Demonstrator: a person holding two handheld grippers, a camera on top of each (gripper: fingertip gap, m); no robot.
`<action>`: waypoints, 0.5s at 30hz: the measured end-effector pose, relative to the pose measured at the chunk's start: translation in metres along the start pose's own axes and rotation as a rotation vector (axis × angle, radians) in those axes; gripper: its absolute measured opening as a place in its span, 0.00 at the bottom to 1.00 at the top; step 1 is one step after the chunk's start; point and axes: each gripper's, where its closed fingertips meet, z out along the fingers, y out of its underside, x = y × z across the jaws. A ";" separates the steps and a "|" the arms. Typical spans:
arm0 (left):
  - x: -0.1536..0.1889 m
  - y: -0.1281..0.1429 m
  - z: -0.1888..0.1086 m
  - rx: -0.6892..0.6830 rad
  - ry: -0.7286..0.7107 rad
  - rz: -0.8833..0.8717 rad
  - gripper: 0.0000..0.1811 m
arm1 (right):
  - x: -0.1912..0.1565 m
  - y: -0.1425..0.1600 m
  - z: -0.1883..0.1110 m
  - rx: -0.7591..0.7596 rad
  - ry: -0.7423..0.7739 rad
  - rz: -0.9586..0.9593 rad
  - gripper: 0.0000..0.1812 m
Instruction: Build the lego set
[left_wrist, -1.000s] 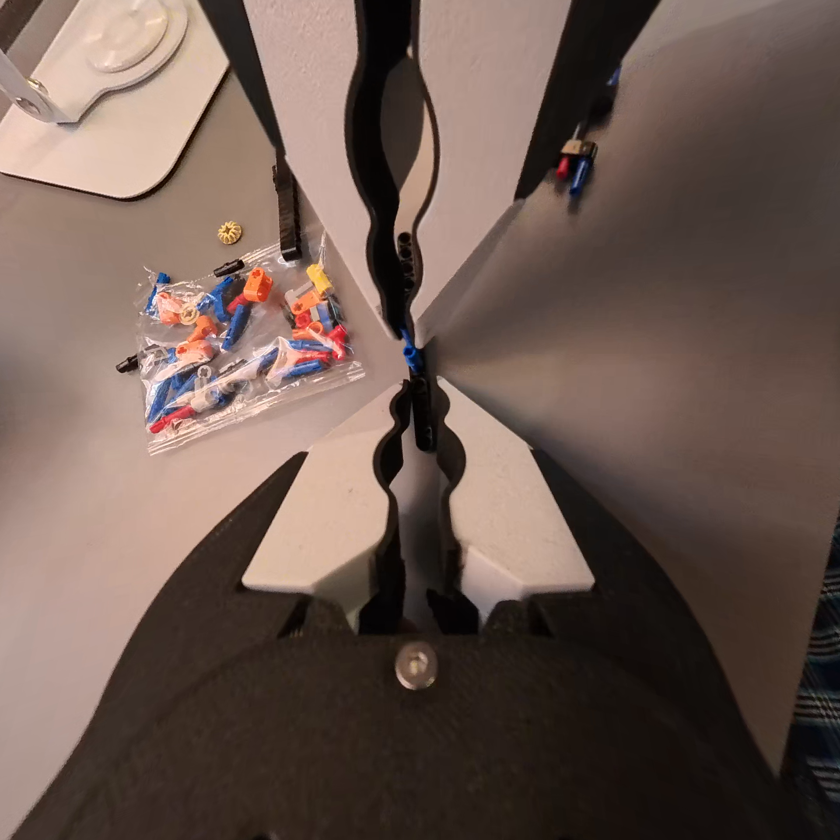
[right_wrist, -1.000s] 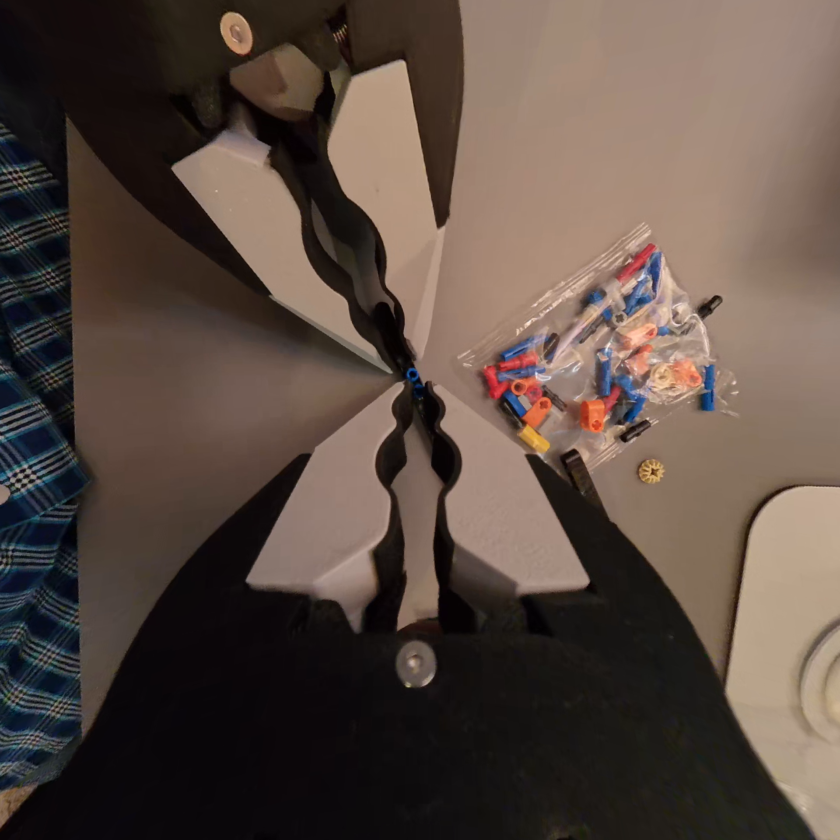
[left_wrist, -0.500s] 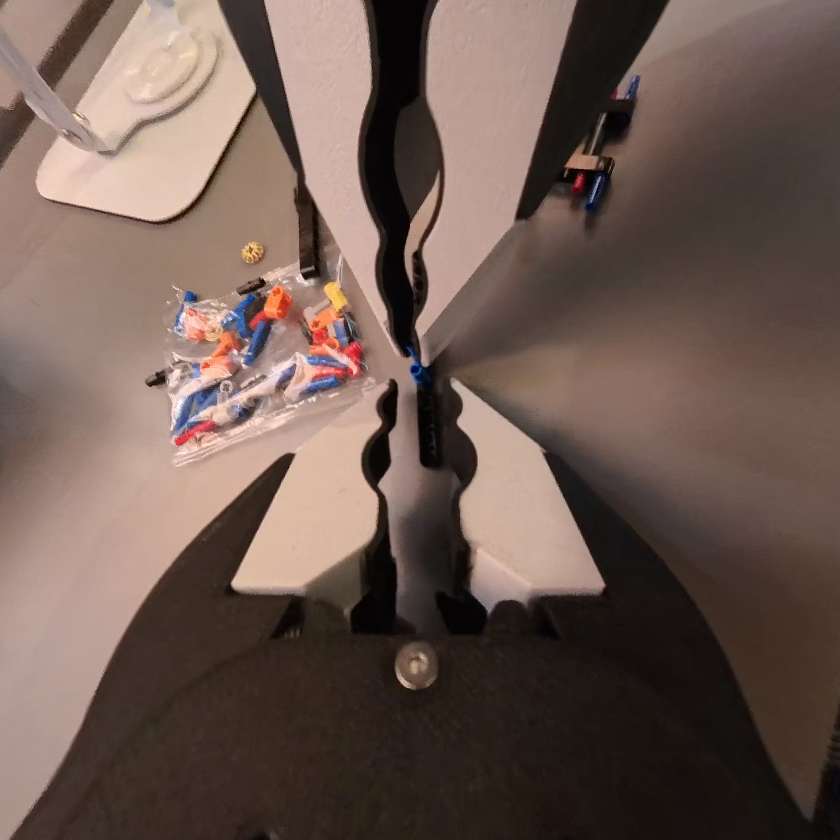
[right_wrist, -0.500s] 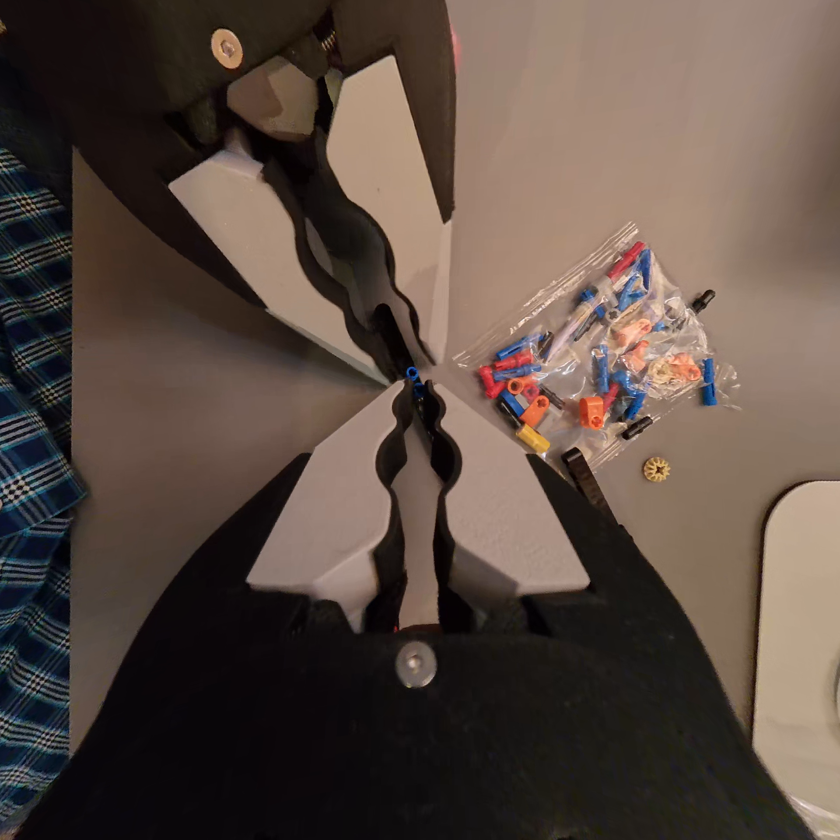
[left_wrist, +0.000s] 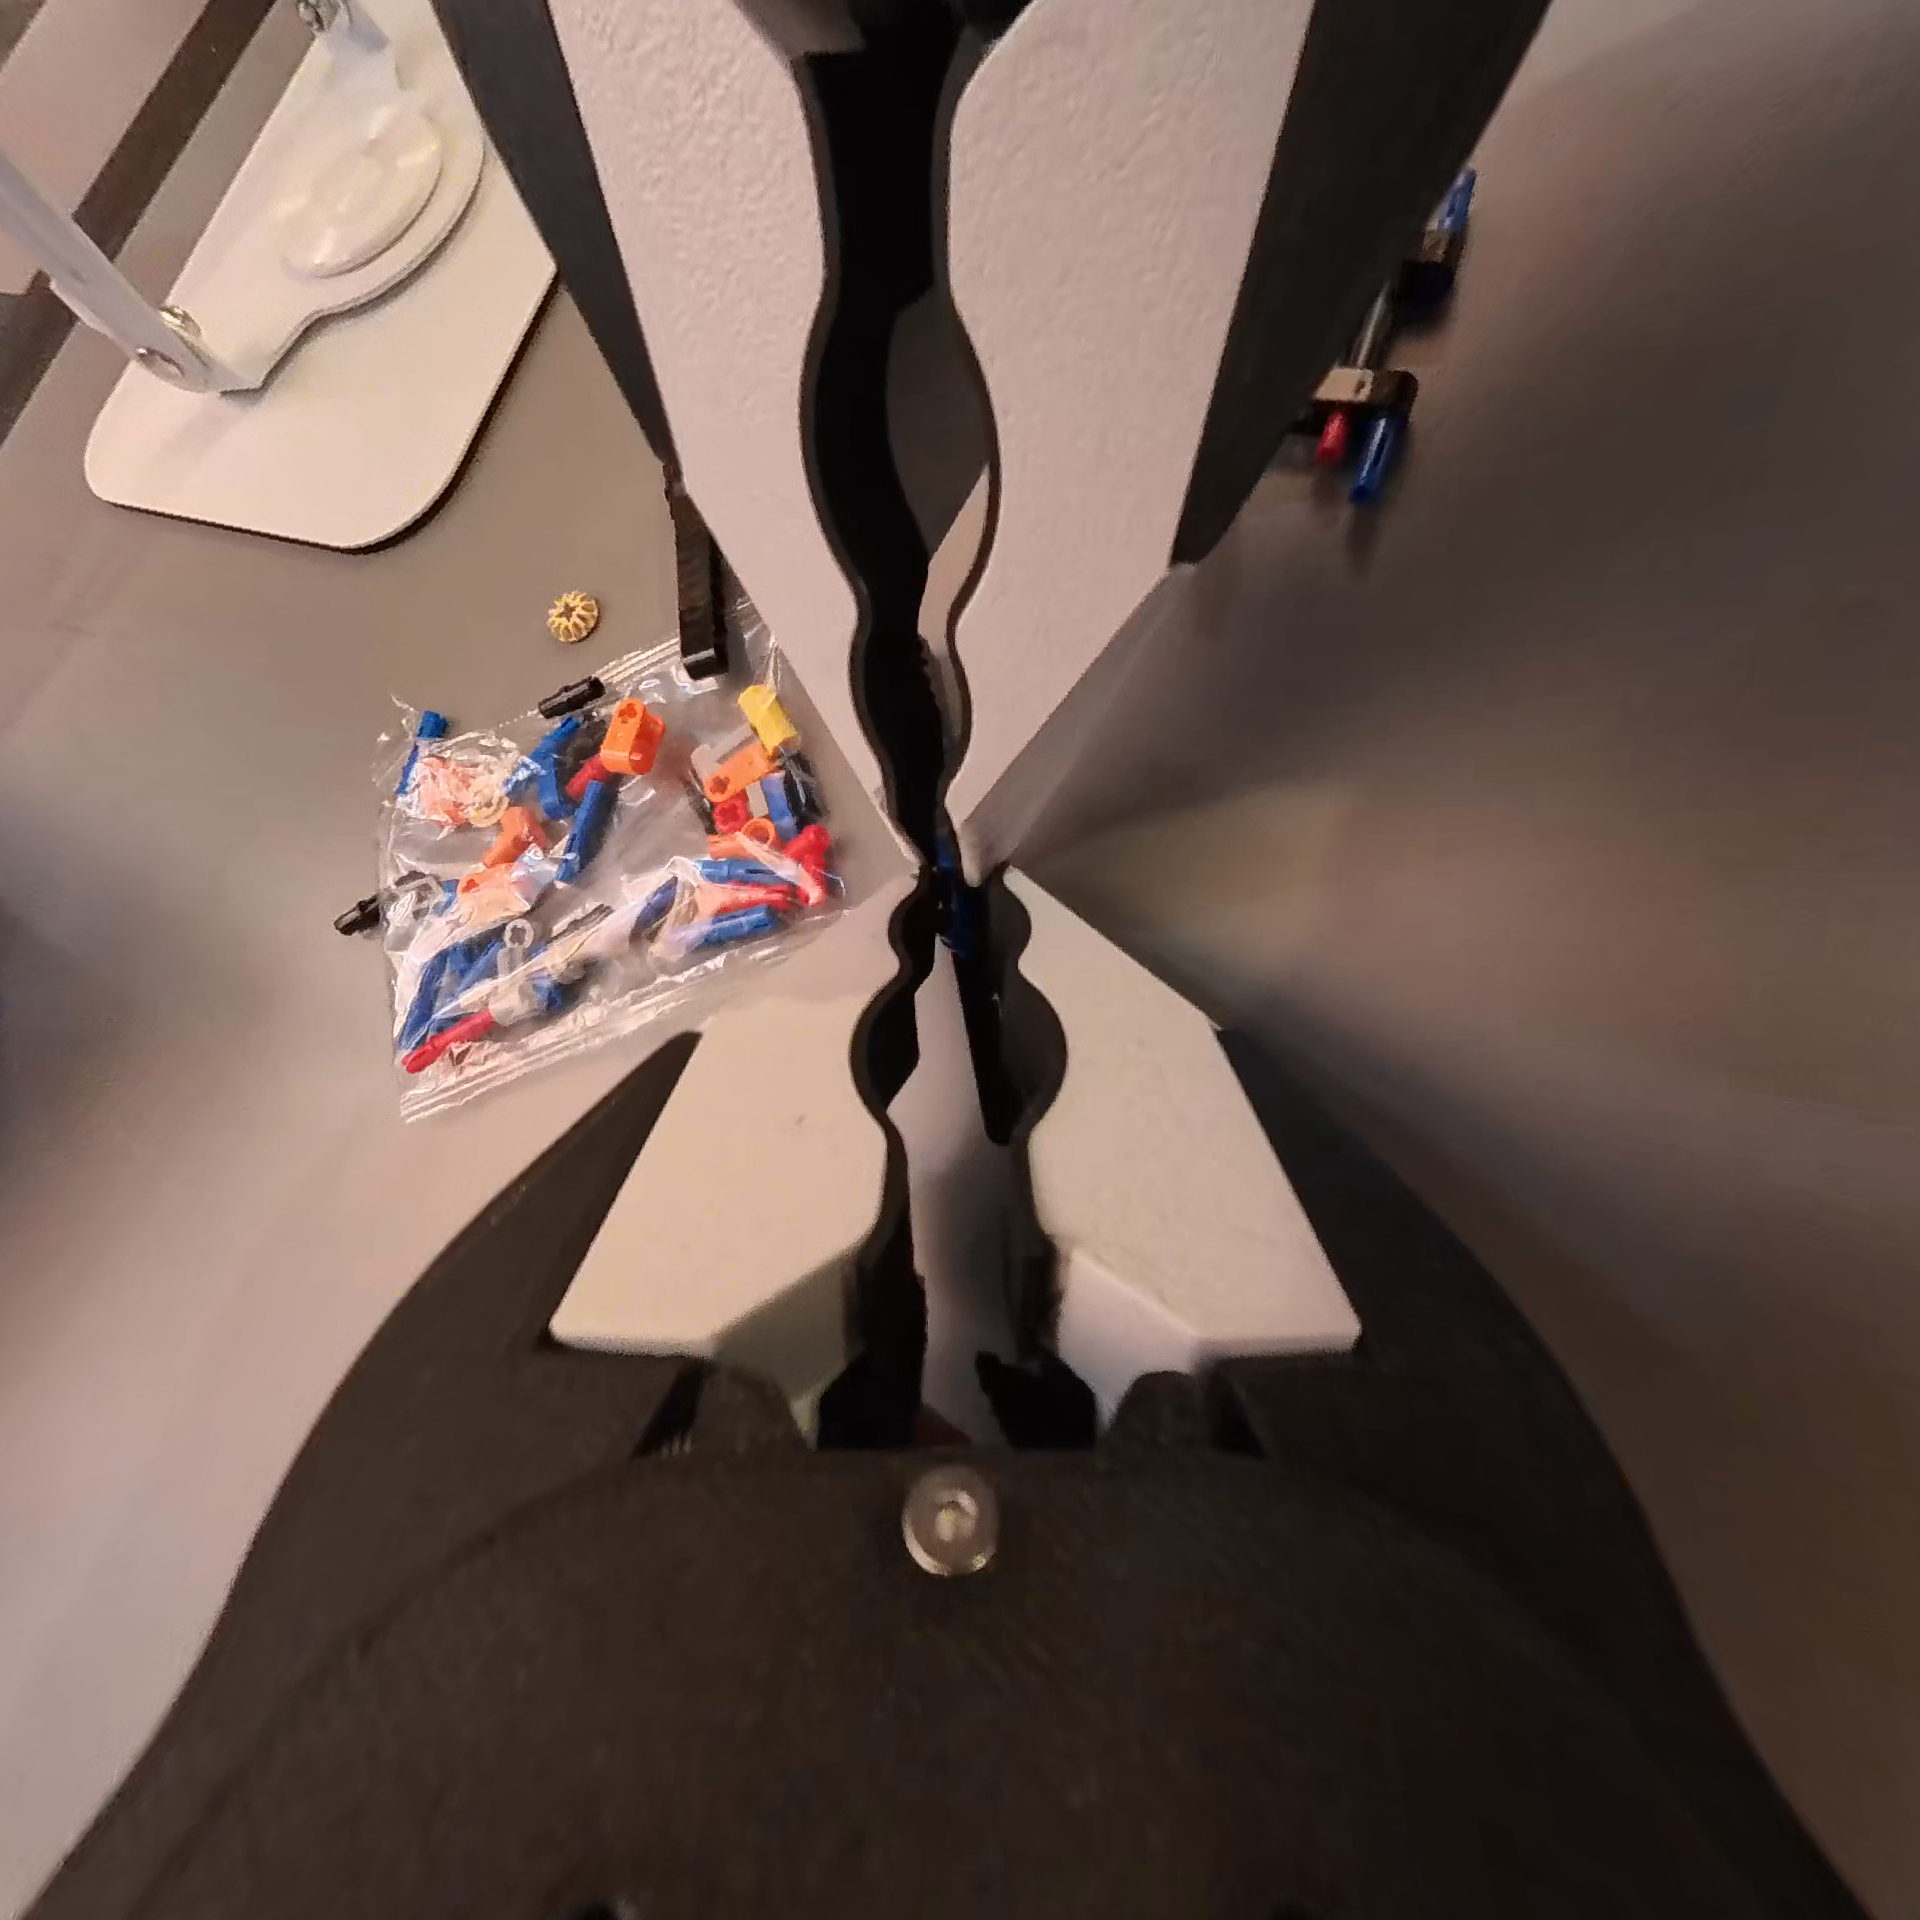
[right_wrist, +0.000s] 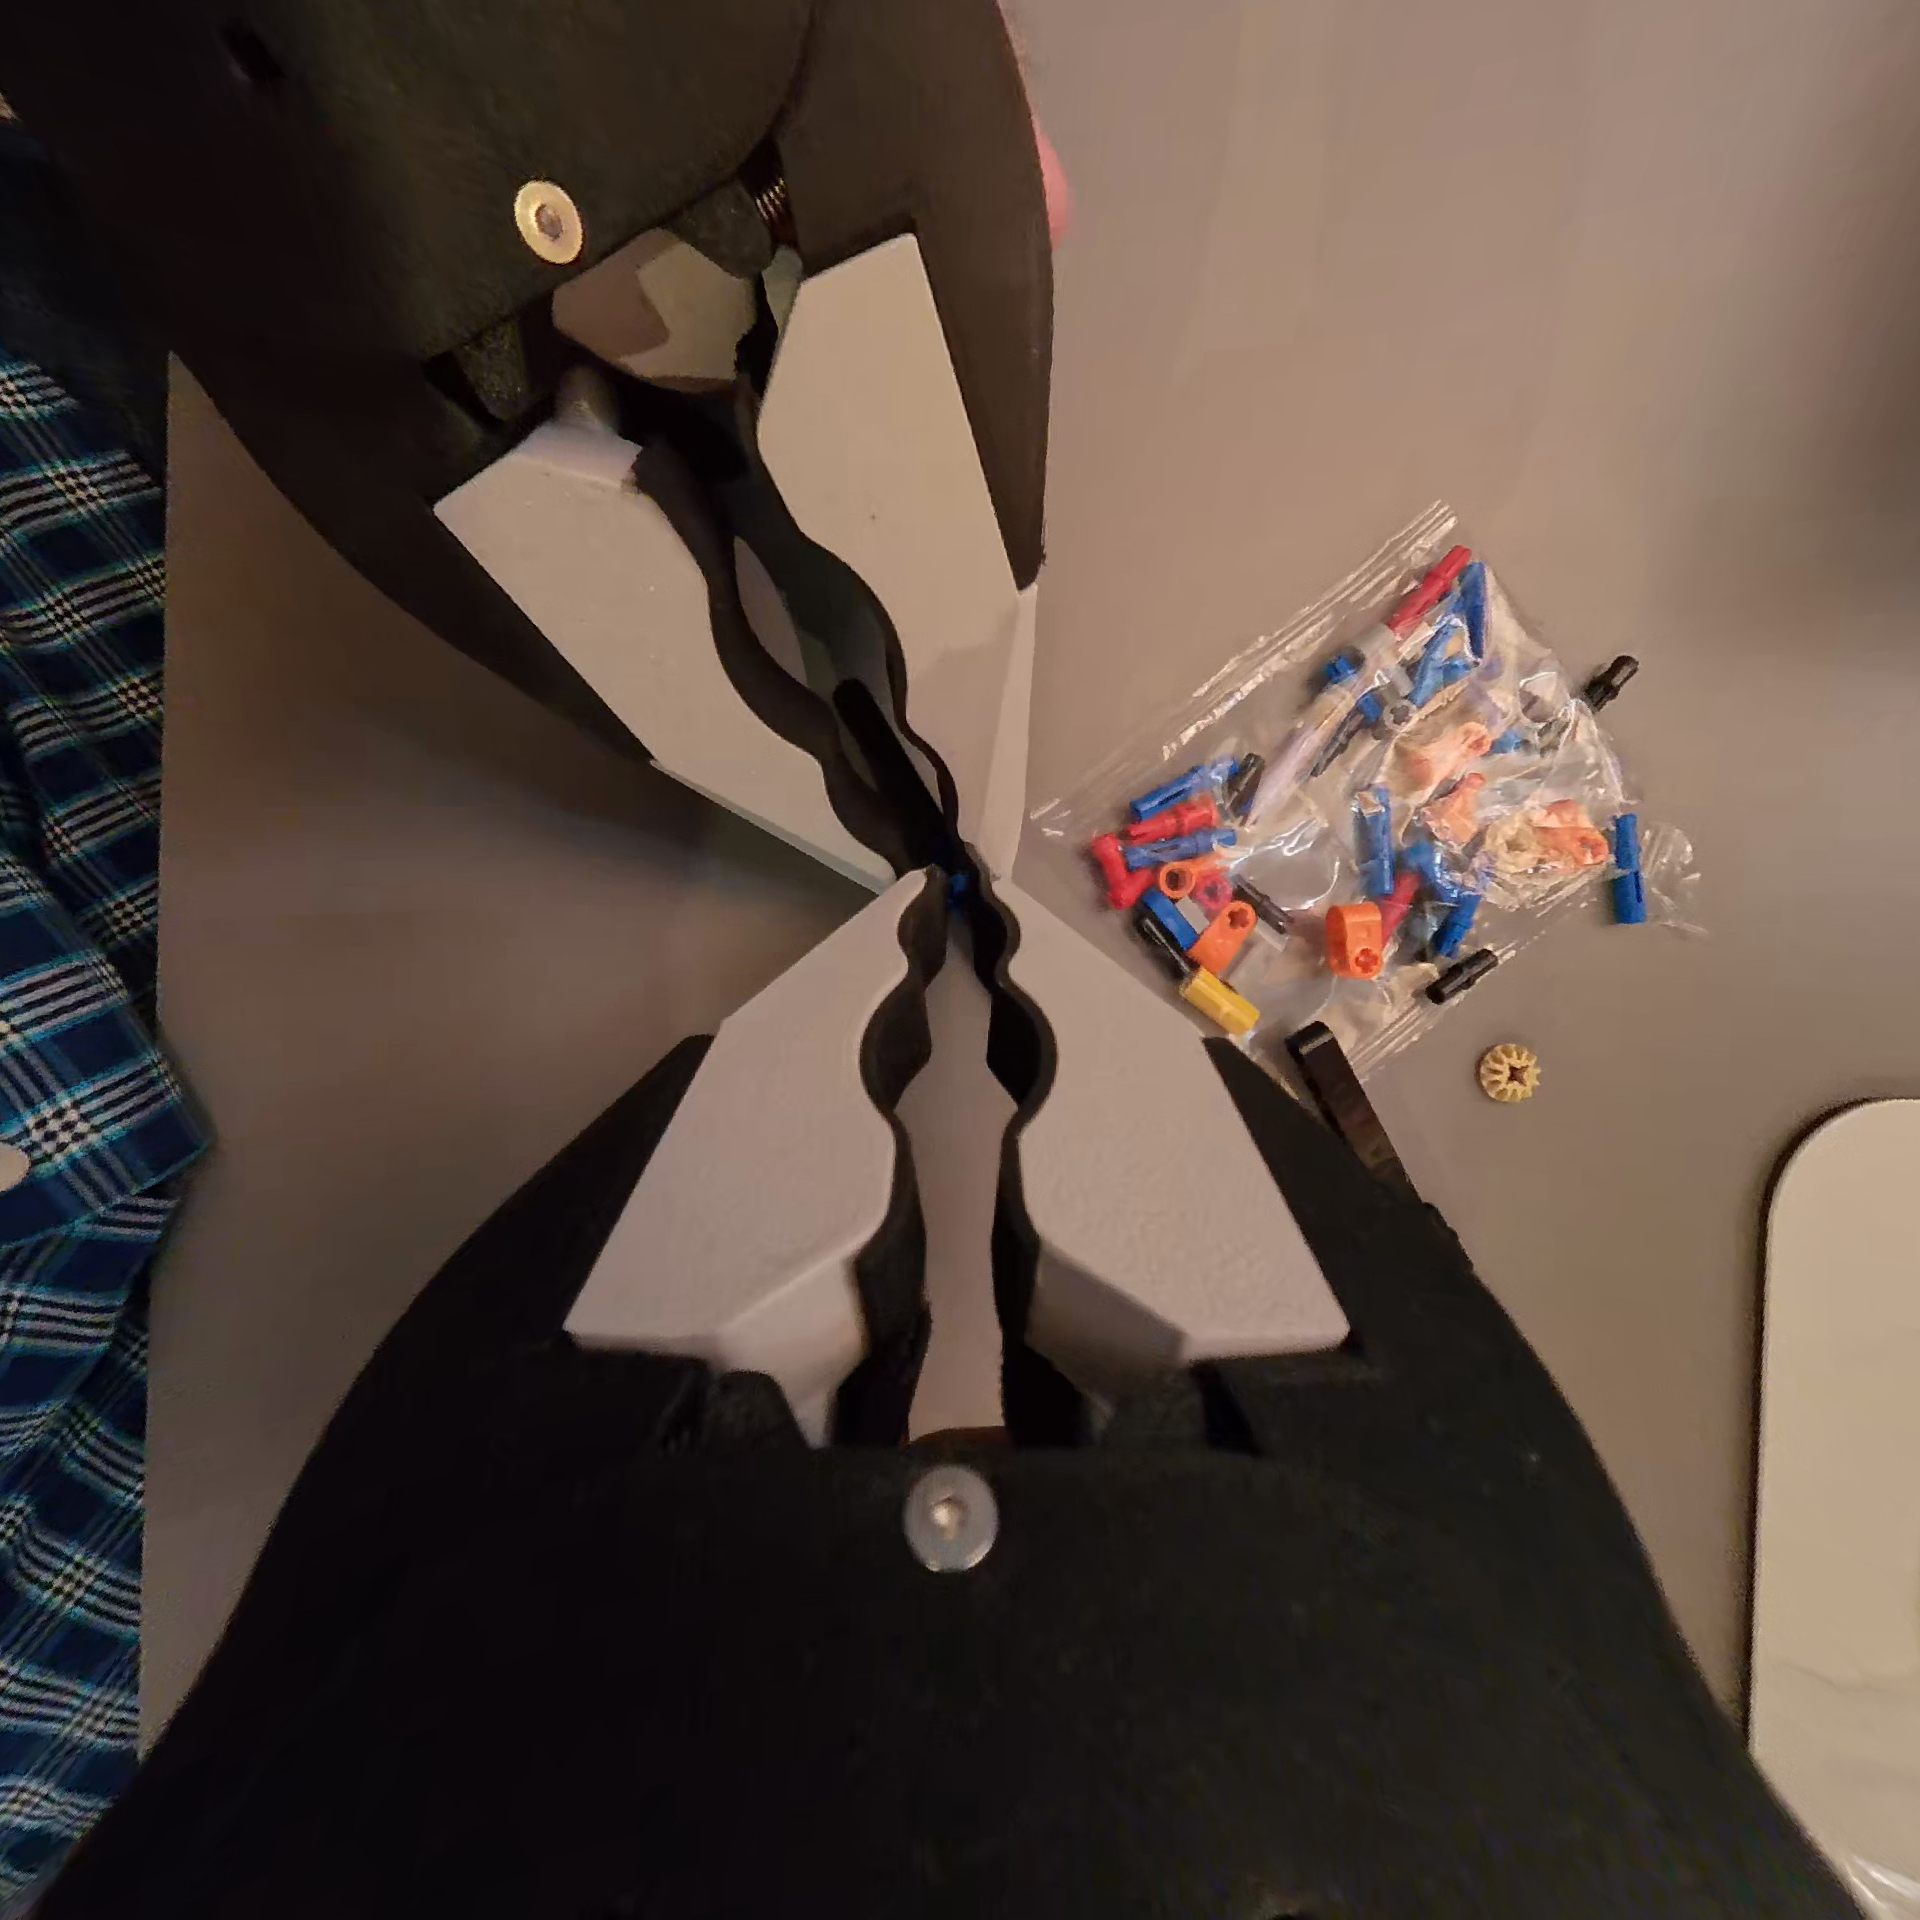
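You were in the middle of a joining step: the two hand-held grippers met tip to tip above the surface, with a small blue pin caught right where they met. The left hand-held gripper was nearly pressed together, pinching a thin black beam that ran back along its right finger. The right hand-held gripper was likewise almost closed on its own black beam, the blue pin showing at its very tips. Whether the pin was already seated in either beam could not be told; the fingers hid the holes.

By my reading, the next move called for keeping both beams in line and pressing them straight toward each other, without twisting, so the pin would not cock or pop free.

Left of your left hand-held gripper, the clear bag of parts lay flat on the surface, full of blue, orange, red and yellow pieces, with a tan gear and a loose black beam just beyond it. Ahead to the right, past the other gripper, a small sub-assembly with red and blue pins waited. A white stand base sat farther off to the left.
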 end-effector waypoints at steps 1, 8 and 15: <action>0.000 0.000 0.000 -0.002 0.001 -0.006 0.04 | 0.000 0.000 0.000 -0.007 0.002 -0.004 0.01; -0.002 0.009 -0.009 -0.021 -0.023 -0.077 0.10 | 0.000 -0.003 0.002 -0.063 0.016 -0.036 0.01; -0.001 0.009 -0.008 -0.024 -0.005 -0.069 0.03 | 0.000 -0.005 0.003 -0.103 0.013 -0.057 0.01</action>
